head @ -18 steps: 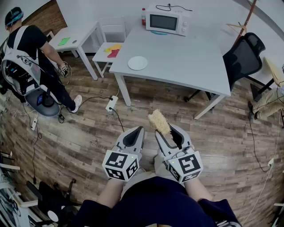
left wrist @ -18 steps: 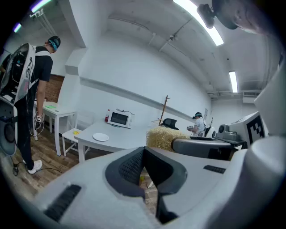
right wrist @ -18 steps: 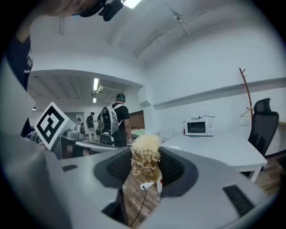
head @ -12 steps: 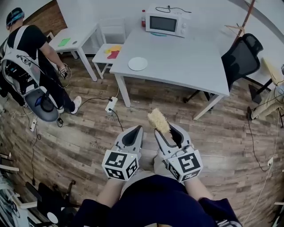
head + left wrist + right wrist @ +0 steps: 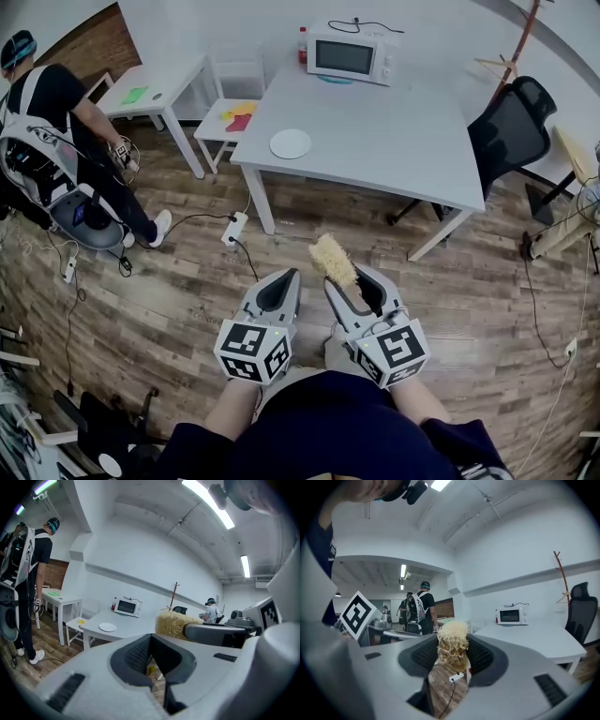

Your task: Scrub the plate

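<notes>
- Sitting on the white table (image 5: pixel 394 131), near its left edge, is the round white plate (image 5: pixel 290 143). A microwave (image 5: pixel 346 56) stands at the table's far side.
- Right gripper (image 5: pixel 349 278) is well apart from the plate, low over the wood floor (image 5: pixel 187 272). Its jaws are clamped on a straw-coloured scrubber (image 5: pixel 333 258), which sticks out past the tips.
- Left gripper (image 5: pixel 281 284) is just beside the right one, jaws together with nothing between them.
- A person (image 5: pixel 56 103) wearing a backpack rig stands at far left, by a small side table (image 5: pixel 155 80).
</notes>
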